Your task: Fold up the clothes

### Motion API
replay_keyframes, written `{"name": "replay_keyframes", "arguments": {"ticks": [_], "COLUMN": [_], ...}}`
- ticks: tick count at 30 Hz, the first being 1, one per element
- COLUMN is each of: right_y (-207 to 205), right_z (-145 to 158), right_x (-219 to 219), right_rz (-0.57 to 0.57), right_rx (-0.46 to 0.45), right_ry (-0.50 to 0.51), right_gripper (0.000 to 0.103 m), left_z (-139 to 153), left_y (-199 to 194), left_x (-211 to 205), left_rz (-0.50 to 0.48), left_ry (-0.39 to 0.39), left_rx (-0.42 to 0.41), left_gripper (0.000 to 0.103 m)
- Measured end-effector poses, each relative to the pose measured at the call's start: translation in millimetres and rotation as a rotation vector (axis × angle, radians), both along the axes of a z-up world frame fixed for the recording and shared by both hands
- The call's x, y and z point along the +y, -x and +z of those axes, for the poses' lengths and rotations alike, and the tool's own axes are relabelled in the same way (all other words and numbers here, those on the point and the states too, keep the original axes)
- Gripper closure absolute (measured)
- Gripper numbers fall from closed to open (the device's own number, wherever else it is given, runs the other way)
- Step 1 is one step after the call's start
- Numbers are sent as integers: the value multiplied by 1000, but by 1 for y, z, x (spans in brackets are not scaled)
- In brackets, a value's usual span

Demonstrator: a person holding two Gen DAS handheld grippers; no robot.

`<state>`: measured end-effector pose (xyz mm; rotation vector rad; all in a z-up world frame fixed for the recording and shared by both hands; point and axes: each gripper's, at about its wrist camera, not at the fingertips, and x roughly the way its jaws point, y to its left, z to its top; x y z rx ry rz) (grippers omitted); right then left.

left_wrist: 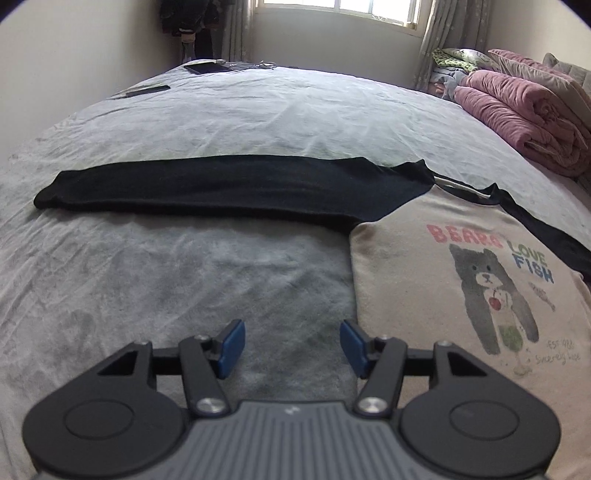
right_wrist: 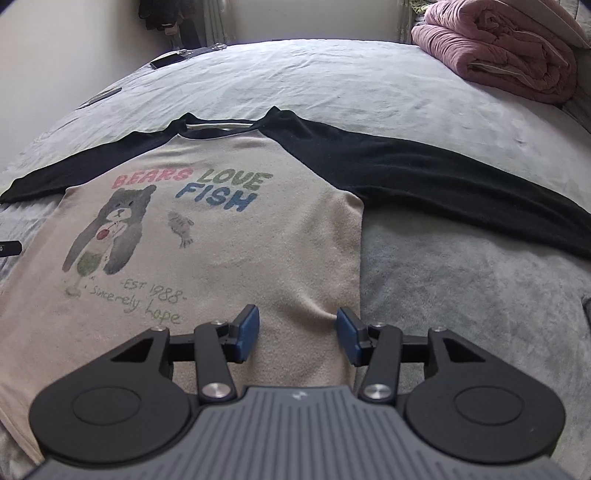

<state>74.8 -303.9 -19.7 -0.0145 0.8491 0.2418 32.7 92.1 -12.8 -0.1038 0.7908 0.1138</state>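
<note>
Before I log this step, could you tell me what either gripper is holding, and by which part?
Nothing is held: the left gripper and right gripper both have open, empty jaws above the shirt.

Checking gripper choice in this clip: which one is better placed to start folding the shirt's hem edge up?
Probably the right. The right gripper is open directly over the shirt body near its side edge, while the left gripper is open mostly over bare bedsheet beside the shirt.

Grey-sheeted bed (left_wrist: pixel 258 110) under bright window (left_wrist: pixel 343 9)
</note>
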Motion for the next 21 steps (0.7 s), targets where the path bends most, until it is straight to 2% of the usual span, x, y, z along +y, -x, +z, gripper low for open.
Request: {"name": "replay_keyframes", "arguments": {"ticks": [5, 12, 16, 21], "right_y": [-14, -23, -26, -36], "right_z": [0, -2, 4, 16], "right_x": [-12, -8, -12, -50], "right_rz": [-37, -1, 4, -102], "right_rx": [3, 3, -22, -44], "right_ry": [1, 7, 24, -20], "right_gripper": [51, 51, 51, 49], "left_z": [-2, 0, 3, 5], "left_y": [-13, -30, -37, -44], "left_x": [-14, -32, -34, -31], "left_rz": [-32, -52, -38, -17], "left_ry": [-24, -56, -49, -32], "left_rx": [-1, -16, -11, -6], "left_gripper": [44, 44, 44, 43]}}
